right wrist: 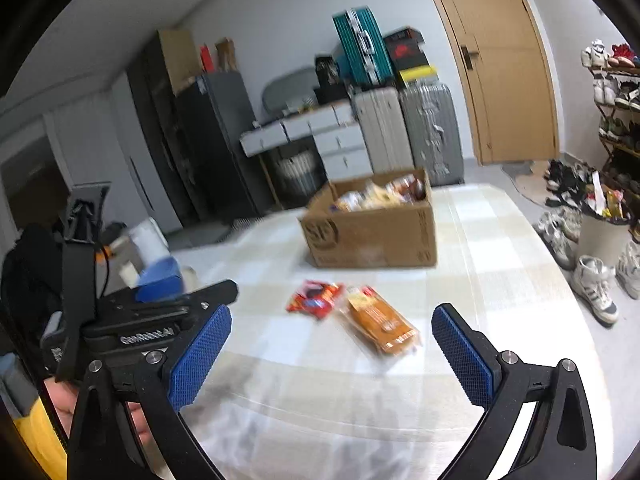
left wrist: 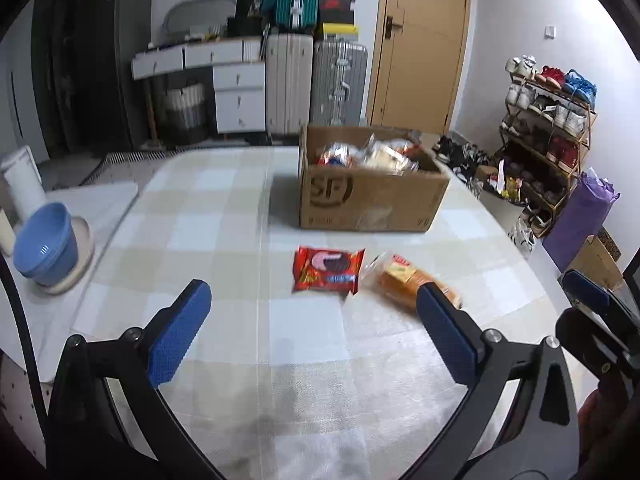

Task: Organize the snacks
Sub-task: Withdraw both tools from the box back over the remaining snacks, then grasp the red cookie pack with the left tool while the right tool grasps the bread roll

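Note:
A red snack packet [left wrist: 327,270] [right wrist: 316,298] lies flat on the checked tablecloth, and beside it on the right is a clear bag of orange-brown bread [left wrist: 412,278] [right wrist: 378,322]. Behind them stands an open cardboard box [left wrist: 372,196] [right wrist: 372,236] filled with several wrapped snacks. My left gripper [left wrist: 310,306] hovers open over the cloth, short of both packets, with nothing between its blue pads. My right gripper [right wrist: 332,328] is also open and empty, just short of the bread bag. The left gripper's body [right wrist: 132,320] shows at the left of the right wrist view.
A blue plastic basin [left wrist: 46,246] sits on a plate at the table's left edge beside a white cylinder [left wrist: 24,180]. Suitcases [left wrist: 316,84], drawers and a wooden door [left wrist: 420,44] line the far wall. A shoe rack [left wrist: 548,132] and loose shoes stand right of the table.

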### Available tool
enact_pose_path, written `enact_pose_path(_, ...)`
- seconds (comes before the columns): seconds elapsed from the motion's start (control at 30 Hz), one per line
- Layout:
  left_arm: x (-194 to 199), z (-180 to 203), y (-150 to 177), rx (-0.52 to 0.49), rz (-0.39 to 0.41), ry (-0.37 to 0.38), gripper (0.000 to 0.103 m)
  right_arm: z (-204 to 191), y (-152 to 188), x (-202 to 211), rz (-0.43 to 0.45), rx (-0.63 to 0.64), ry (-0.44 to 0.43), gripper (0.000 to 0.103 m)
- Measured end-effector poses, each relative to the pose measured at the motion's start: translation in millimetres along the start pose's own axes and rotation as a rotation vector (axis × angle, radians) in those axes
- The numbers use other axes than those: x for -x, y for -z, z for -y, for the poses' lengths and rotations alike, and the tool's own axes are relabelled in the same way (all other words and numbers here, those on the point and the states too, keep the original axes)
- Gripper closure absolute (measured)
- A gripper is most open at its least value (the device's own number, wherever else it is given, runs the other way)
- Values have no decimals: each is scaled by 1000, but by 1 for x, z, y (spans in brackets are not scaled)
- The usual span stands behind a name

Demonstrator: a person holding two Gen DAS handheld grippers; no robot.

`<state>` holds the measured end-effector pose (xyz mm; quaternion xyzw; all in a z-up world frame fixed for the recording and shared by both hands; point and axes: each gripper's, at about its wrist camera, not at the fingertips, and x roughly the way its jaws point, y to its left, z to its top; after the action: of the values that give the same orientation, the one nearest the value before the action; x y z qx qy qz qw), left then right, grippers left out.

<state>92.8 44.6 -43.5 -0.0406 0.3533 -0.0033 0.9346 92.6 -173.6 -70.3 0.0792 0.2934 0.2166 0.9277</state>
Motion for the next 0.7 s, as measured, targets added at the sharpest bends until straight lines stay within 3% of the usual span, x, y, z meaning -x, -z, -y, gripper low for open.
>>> enact_pose_path(0.23,-88,-21,7,54,-124,21,1,33,9,-70,-216,-36,39,1)
enact_pose_path(0.37,-135,-26,4,65,-180,12,1,45,12,-106,-293,-28,56,1)
enact_pose_path(0.7,-220,-12,-10,40,-298,56,1,54,8,-154,-344,25,65,1)
